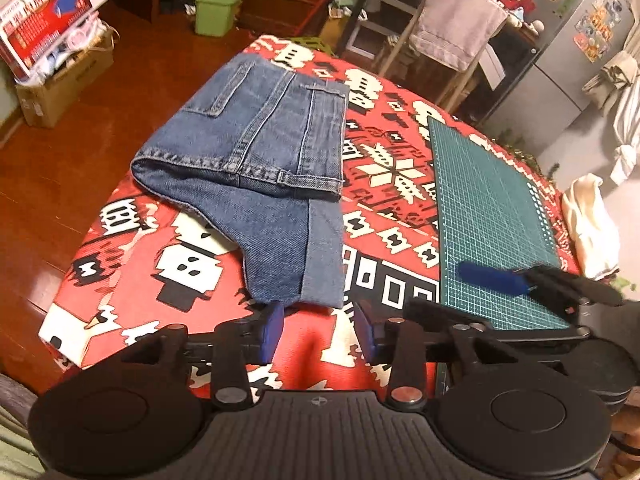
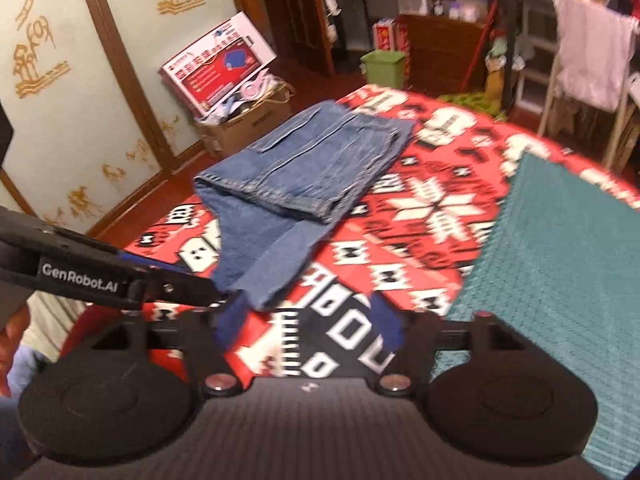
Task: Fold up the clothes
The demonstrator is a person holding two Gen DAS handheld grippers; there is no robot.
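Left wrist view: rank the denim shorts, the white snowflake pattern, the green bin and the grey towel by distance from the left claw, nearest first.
1. Denim shorts, hem just ahead of the open left claw.
2. White snowflake pattern, mid-table, ahead and to the right.
3. Green bin on the floor beyond the table, far left, and grey towel hanging far right: too close to call between them.

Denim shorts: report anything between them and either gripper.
Nothing visible. The denim shorts lie just ahead of the open left gripper and open right gripper, only patterned tablecloth between.
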